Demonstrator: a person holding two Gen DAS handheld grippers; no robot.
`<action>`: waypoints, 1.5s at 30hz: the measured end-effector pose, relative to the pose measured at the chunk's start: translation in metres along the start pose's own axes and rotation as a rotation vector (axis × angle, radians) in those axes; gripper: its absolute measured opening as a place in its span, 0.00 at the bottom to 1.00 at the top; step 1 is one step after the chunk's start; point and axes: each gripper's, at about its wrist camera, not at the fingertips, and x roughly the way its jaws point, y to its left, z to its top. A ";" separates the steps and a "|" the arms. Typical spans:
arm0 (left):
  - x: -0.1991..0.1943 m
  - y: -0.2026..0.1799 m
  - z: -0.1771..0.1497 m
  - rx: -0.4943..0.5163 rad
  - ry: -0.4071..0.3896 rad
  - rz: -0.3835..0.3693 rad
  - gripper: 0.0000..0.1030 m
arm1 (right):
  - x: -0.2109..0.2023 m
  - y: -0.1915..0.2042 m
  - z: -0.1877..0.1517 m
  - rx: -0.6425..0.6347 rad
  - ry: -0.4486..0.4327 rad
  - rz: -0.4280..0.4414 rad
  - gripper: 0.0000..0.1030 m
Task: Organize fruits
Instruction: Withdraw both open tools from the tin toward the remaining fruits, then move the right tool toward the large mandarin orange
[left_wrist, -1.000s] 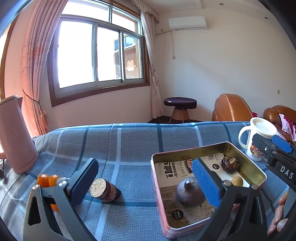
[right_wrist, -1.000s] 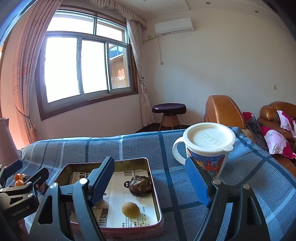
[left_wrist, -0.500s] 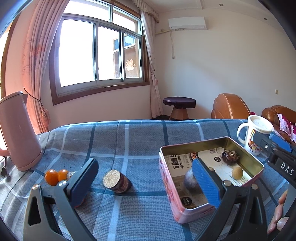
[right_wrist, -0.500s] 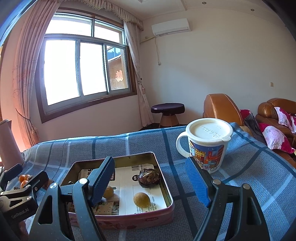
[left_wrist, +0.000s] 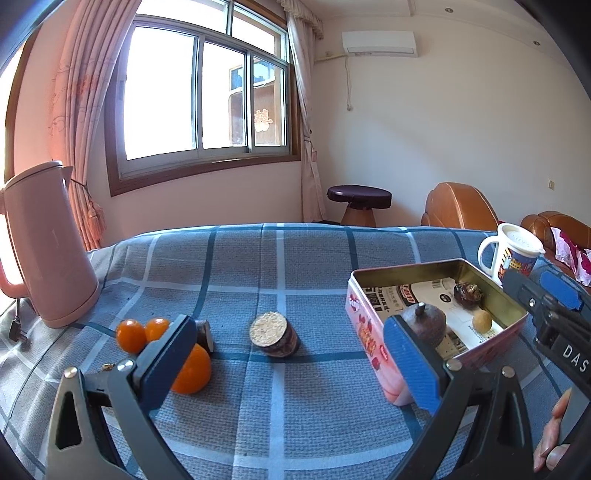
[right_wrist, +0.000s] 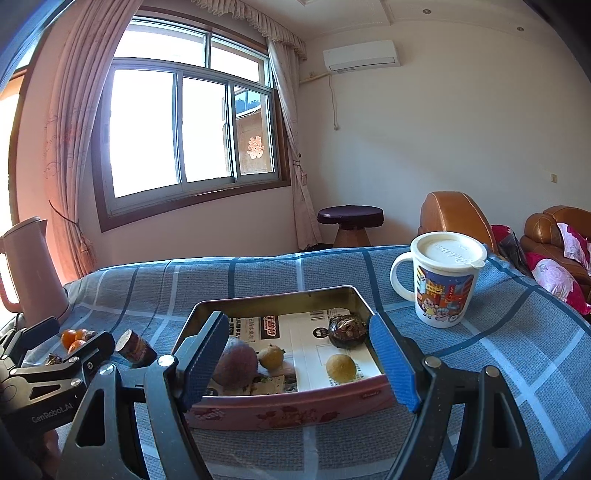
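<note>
- Four pieces already inside the pink tin (right_wrist: 284, 408): a large dull-purple round fruit (right_wrist: 236, 363) at its left, a small yellow-green one (right_wrist: 270, 356) just beside it, a tan round one (right_wrist: 340, 367) toward the near wall, a dark glossy wrinkled one (right_wrist: 347, 326) at the far right corner.
- Still out on the blue checked worktop (left_wrist: 258, 266): three oranges (left_wrist: 131, 335) clustered at the left near the pink kettle (left_wrist: 44, 243), plus a short dark stump with a pale cut face (left_wrist: 272, 334) lying on its side between oranges and tin.
- Another small dark piece behind the oranges, half hidden; kind not clear.
- Left gripper (left_wrist: 284, 354): fingers spread wide, nothing between them, aimed at the open cloth between oranges and stump.
- Right gripper (right_wrist: 299, 363): fingers likewise wide apart and holding nothing, hovering before the tin's near wall.
- Lidded mug (right_wrist: 443, 277) standing apart to the right, no part in the sorting.
- Judged roughly half done: loose pieces on the left likely next into the tin.
</note>
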 end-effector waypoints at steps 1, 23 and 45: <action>-0.001 0.004 -0.001 -0.004 0.003 0.001 1.00 | -0.001 0.005 -0.001 -0.006 0.000 0.004 0.78; 0.004 0.115 -0.006 -0.050 0.059 0.070 1.00 | 0.006 0.130 -0.013 -0.112 0.066 0.153 0.78; 0.021 0.237 -0.012 -0.180 0.177 0.195 1.00 | 0.089 0.237 -0.037 -0.167 0.454 0.385 0.77</action>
